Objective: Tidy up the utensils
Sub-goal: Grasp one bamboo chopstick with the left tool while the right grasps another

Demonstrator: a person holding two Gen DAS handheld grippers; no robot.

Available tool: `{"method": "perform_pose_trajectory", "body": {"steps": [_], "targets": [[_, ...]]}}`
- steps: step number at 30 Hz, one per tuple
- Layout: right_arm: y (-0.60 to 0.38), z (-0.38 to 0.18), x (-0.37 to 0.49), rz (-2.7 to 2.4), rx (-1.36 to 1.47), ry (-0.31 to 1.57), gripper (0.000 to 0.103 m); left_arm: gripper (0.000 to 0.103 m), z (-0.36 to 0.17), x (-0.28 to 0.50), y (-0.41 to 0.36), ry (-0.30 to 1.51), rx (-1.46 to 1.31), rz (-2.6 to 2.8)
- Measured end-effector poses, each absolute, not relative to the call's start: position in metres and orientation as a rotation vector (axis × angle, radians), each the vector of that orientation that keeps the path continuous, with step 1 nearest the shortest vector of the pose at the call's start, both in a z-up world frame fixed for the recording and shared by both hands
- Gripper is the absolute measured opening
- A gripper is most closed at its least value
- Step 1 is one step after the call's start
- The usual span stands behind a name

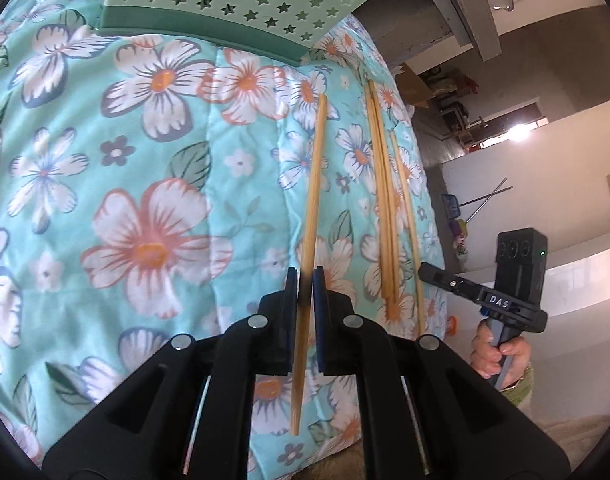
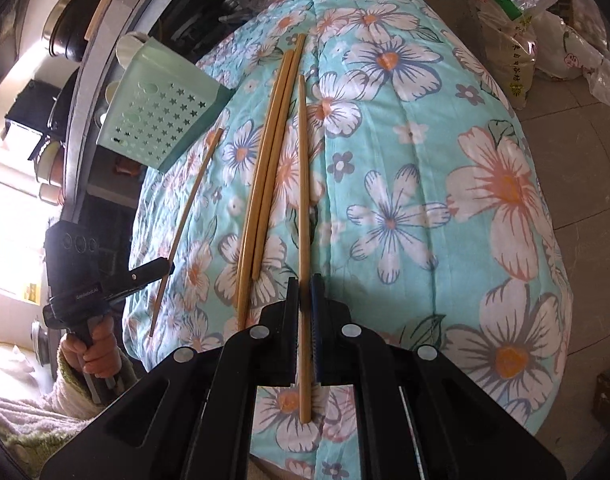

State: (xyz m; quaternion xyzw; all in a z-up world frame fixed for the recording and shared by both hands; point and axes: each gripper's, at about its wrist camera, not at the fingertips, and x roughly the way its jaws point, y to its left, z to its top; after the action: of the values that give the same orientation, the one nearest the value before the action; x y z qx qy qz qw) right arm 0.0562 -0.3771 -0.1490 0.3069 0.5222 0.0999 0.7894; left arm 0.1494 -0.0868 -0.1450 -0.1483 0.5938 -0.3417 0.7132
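A pale green utensil holder with star-shaped holes lies on its side on the floral quilt. My left gripper is shut on one bamboo chopstick, which points toward the holder. My right gripper is shut on another chopstick, held lengthwise between its pads. A few loose chopsticks lie side by side on the quilt between the two held ones.
The quilt drops away at its right edge toward a tiled floor with plastic bags. Pots and a dark shelf stand left of the holder. A hand grips each tool's handle.
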Motion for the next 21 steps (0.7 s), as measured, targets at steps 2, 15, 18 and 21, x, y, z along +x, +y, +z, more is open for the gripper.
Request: {"method": "perform_pose_trajectory", "body": {"steps": [2, 15, 18, 21], "targets": [[-0.376, -0.141, 0.059, 0.199, 0.607, 1.130, 0.008, 0.009, -0.141, 0.149, -0.087, 1.306, -0.274, -0.745], [-0.382, -0.121, 0.128, 0.147, 0.444, 1.052, 0.016, 0.017, -0.108, 0.190, -0.164, 1.131, 0.155, -0.735], [-0.377, -0.122, 0.144, 0.132, 0.378, 1.065, 0.016, 0.017, -0.109, 0.196, -0.181, 1.110, 0.259, -0.725], [-0.375, -0.124, 0.155, 0.122, 0.331, 1.078, 0.016, 0.017, -0.118, 0.205, -0.196, 1.121, 0.343, -0.707]]}}
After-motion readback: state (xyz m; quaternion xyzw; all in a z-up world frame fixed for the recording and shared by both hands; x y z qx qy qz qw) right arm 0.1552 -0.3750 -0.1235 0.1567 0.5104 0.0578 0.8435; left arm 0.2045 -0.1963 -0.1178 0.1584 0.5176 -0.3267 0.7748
